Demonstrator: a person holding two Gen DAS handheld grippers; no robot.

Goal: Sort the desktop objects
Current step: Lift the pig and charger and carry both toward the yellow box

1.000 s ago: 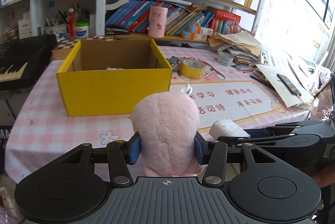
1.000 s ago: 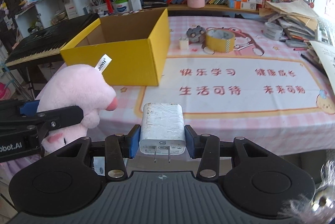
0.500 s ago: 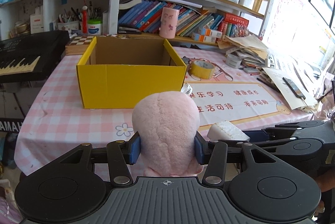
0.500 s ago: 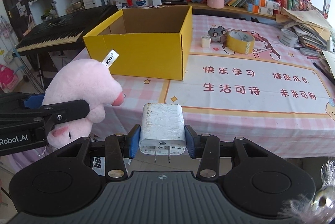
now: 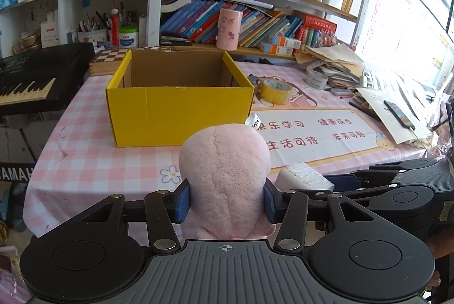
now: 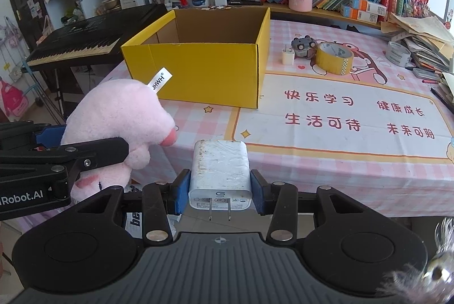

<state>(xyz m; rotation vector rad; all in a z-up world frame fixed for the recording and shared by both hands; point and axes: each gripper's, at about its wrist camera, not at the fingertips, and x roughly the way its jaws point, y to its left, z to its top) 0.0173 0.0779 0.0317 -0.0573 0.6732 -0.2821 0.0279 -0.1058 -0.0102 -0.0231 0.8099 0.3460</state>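
Crowded bookshelves back a pink checked tablecloth in the left wrist view, with an open yellow cardboard box on it at centre-left. The left gripper is clamped on a pink plush toy, blue pads sunk into its soft sides, held short of the table's near edge and well short of the box. Because the plush squashes, it could twist or slide out if swung quickly, and its bulk hides the near box wall, so a low approach might catch the rim. To its right, the right gripper's charger sits just beside the plush; the two loads could bump. From the right wrist view, the right gripper grips a white wall charger by its smooth flanks, prongs facing the camera, also off the near table edge. That hard casing could slip under a loose pinch. A yellow tape roll, a small white plug and a small toy car lie right of the box, apart from both paths.
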